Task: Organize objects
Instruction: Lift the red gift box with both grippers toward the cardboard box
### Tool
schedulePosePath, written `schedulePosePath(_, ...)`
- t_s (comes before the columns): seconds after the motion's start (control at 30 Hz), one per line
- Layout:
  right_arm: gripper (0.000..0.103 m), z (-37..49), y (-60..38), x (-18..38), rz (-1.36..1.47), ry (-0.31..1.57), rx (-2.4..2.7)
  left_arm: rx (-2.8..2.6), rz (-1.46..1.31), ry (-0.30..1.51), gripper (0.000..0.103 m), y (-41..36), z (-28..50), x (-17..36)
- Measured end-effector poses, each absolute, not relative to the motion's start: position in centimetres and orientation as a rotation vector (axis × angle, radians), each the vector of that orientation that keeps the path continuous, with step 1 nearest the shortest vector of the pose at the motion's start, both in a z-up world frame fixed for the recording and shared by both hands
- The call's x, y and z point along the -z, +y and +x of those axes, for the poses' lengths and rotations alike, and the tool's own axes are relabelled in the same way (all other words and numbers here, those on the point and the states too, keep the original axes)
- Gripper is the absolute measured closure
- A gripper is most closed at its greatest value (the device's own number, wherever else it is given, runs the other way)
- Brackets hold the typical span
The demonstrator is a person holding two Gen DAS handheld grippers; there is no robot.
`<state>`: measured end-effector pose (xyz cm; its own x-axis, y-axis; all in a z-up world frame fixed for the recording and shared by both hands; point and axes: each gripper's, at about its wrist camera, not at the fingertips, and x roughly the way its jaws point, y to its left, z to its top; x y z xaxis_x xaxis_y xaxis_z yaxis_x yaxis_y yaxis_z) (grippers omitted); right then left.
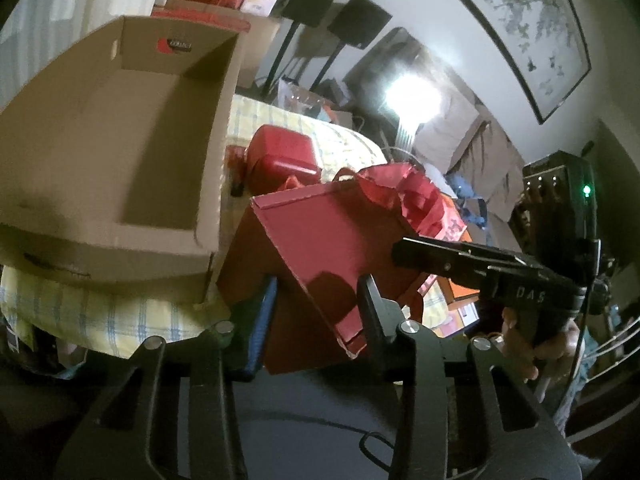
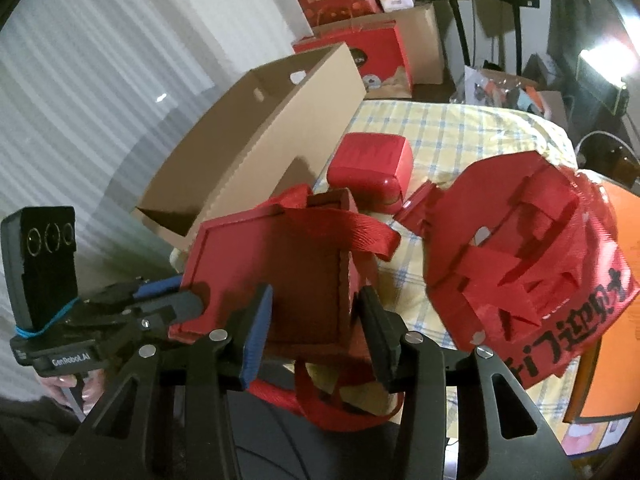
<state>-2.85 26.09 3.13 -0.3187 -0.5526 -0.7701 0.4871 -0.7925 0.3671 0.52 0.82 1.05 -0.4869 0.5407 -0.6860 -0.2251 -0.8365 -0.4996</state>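
Checked yellow tablecloth (image 2: 460, 128) cluttered. Left gripper (image 1: 316, 312) and right gripper (image 2: 316, 320) both clamped on red gift box (image 2: 276, 276), beside open cardboard carton (image 1: 132, 140). Risk: loose red strap (image 2: 340, 232) snagging, box twisting between uneven grips.

A framed ink painting (image 1: 520, 28) is hung on the white wall (image 1: 424, 12). A bright lamp (image 1: 412, 96) is lit beside a sofa (image 1: 472, 148). White curtains (image 2: 100, 60) are drawn. Black stands (image 1: 320, 12) are placed behind.
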Motion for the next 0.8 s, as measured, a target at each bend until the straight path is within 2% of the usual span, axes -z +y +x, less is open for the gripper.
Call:
schedulePosePath(0.53,0.057,-3.3,26.3,-11.4,1.127,-0.084,2.286,-2.43,-1.043,-0.394,0.067,1.6,-1.6,-9.3)
schedulePosePath(0.8,0.057,-6.2,23.4,-16.4,1.056,-0.099,2.307,-2.48,-0.997,-0.474,0.067,-1.1,-5.0,-13.6)
